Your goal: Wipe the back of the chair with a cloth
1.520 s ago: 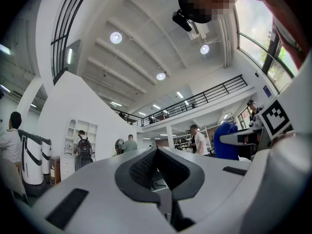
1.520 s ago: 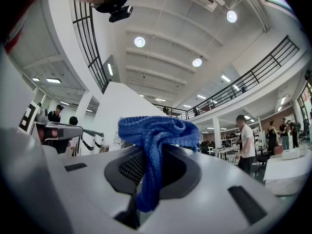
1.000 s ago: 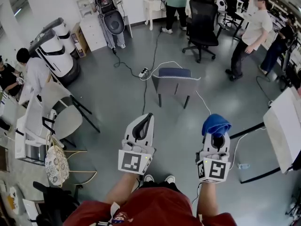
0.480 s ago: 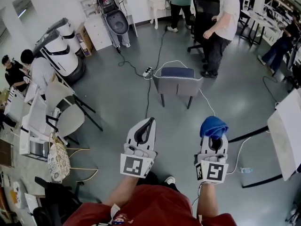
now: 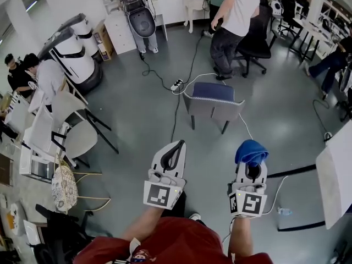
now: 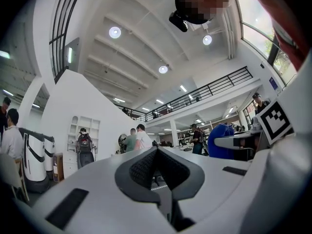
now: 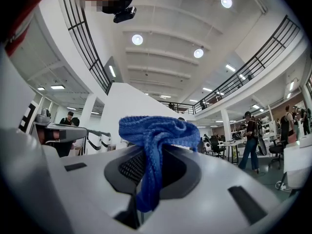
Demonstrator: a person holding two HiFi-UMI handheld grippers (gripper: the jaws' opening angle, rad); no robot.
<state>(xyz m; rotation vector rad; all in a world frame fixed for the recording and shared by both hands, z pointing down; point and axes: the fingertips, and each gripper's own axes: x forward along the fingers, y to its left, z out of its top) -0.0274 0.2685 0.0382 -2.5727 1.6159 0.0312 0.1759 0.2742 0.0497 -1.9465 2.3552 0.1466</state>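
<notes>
A grey chair (image 5: 213,106) with a blue seat stands on the floor ahead, its back toward me. My right gripper (image 5: 252,150) is shut on a blue knitted cloth (image 5: 251,152), which bunches over the jaw tips; the right gripper view shows the blue cloth (image 7: 155,145) hanging down between the jaws. My left gripper (image 5: 177,144) is shut with nothing in it, its jaw tips meeting in the left gripper view (image 6: 156,150). Both grippers are held well short of the chair, pointing forward.
A person (image 5: 234,15) stands just behind the chair beside a black office chair (image 5: 258,40). A cable and power strip (image 5: 177,84) lie on the floor left of the chair. White folding chairs (image 5: 60,131) stand at left, a white table (image 5: 334,180) at right.
The person in the white shirt has walked from the right to just behind the grey chair. Both grippers have kept their pose; the view has shifted slightly forward.
</notes>
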